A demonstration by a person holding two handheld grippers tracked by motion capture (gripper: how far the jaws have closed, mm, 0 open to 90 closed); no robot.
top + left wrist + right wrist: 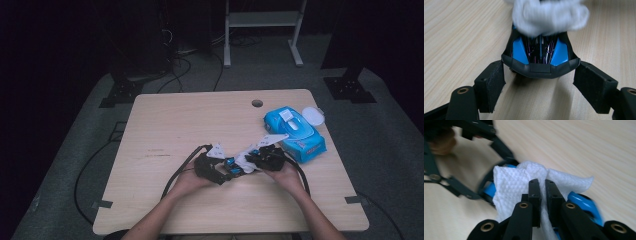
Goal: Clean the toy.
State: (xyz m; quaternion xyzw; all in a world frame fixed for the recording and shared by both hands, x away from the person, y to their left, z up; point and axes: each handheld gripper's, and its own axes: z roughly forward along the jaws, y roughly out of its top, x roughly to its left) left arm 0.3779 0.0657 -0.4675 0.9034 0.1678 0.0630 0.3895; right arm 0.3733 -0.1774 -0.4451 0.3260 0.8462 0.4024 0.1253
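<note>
Right gripper [542, 195] wipes toy car [540, 53], seemingly nose toward it.

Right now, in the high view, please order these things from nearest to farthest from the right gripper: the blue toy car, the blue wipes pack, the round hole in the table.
1. Blue toy car, just left of the right gripper.
2. Blue wipes pack, behind, to the right.
3. Round hole, near the far edge.
</note>
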